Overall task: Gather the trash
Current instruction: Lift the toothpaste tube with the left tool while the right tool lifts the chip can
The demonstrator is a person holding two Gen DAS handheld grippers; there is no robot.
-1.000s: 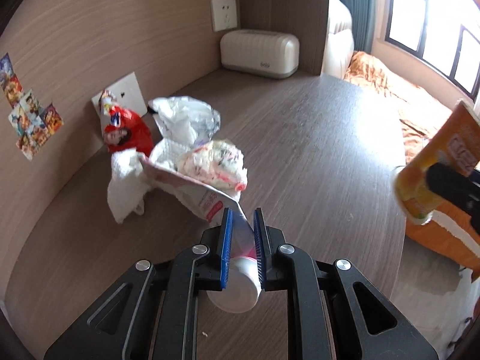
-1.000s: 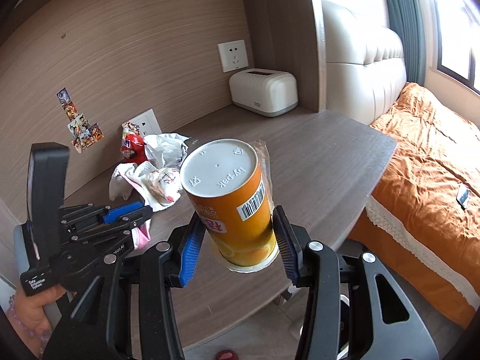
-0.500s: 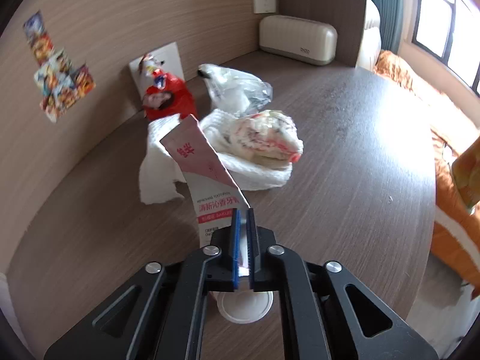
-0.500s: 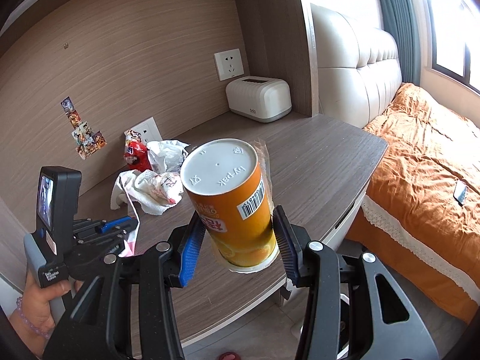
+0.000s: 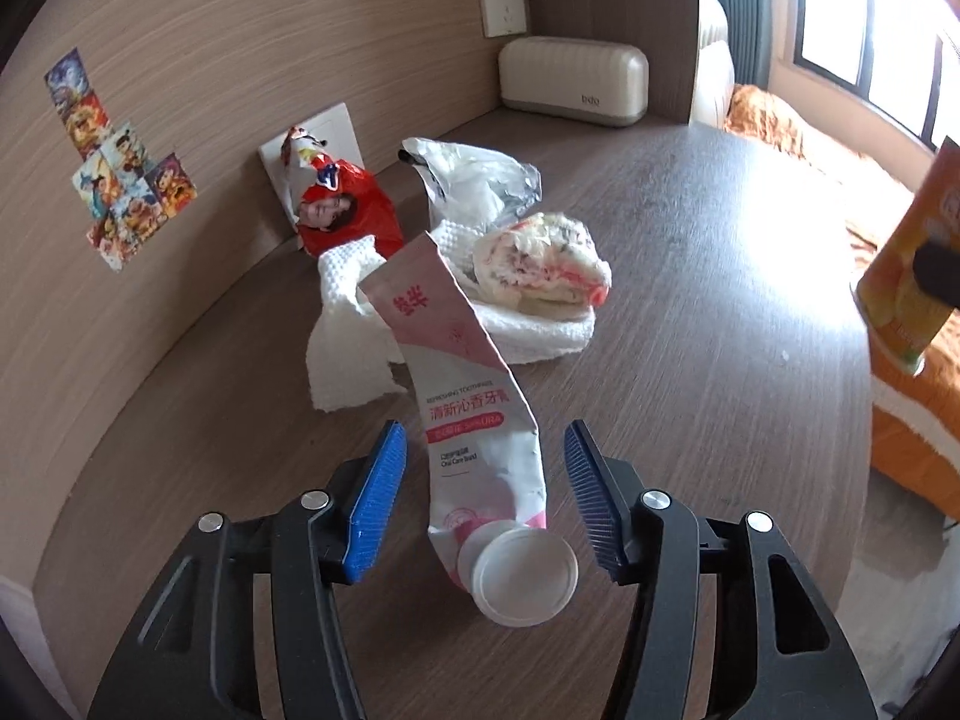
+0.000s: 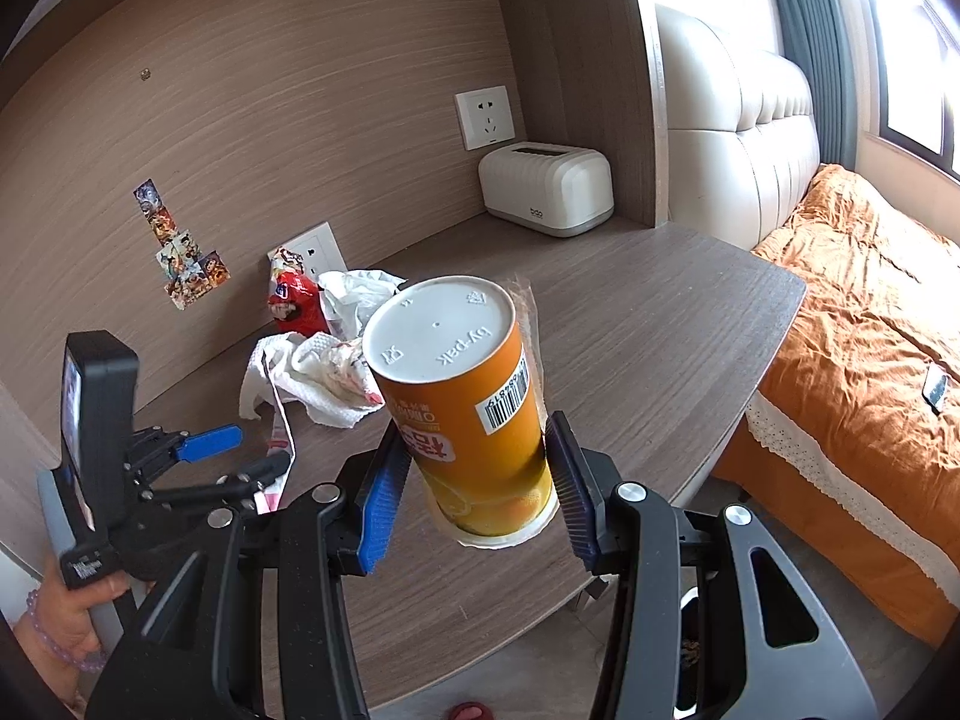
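My left gripper [image 5: 480,498] is open, its blue pads wide apart. A pink and white toothpaste tube [image 5: 474,420] lies between them, cap toward the camera, touching neither pad. Behind it lies a trash pile: white paper towel [image 5: 342,360], a crumpled printed wrapper [image 5: 540,264], a clear plastic bag [image 5: 474,180] and a red snack packet [image 5: 342,210]. My right gripper [image 6: 474,492] is shut on an orange paper cup [image 6: 462,408], held bottom-up above the table's front edge. The left gripper [image 6: 222,456] and the tube [image 6: 279,420] show in the right wrist view.
A wooden table [image 5: 690,300] runs along a wood-panel wall. A cream box [image 5: 573,81] stands at the far end under a wall socket [image 5: 503,6]. A bed with an orange cover [image 6: 870,360] lies to the right. Stickers [image 5: 120,162] are on the wall.
My left gripper has opened and let go of the toothpaste tube, which now sits loose between the pads. The right gripper keeps holding the orange cup and has barely moved.
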